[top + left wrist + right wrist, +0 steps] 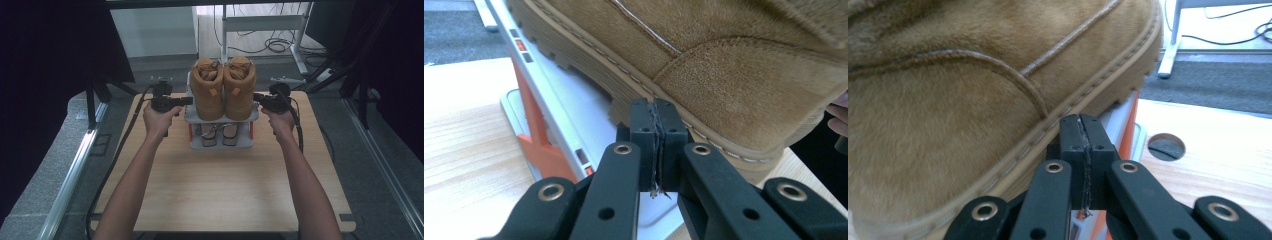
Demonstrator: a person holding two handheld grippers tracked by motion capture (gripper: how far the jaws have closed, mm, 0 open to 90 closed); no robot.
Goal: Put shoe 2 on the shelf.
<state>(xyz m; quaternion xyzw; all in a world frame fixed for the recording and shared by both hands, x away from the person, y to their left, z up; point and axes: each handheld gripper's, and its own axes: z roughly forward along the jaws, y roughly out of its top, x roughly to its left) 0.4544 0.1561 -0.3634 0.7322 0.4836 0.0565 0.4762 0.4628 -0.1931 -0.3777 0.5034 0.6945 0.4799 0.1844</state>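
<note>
Left gripper (656, 107) pressed together with nothing between the pads, tips just beside the welt of the left tan boot (207, 90), right at the edge of the grey shelf (197, 119). Right gripper (1080, 122) likewise pressed together and empty, nose near the sole of the right tan boot (239, 87). Both boots upright and side by side on the top shelf of a small two-tier shoe rack with orange legs (536, 140), sandals (216, 135) on the lower tier, rack toward the far edge of the wooden table (225, 185).

Probably the approach step, flanking the rack from either side. Next move likely calls for spreading the jaws before any grasp on a boot or the shelf edge.

No brand, label or legible writing anywhere
</note>
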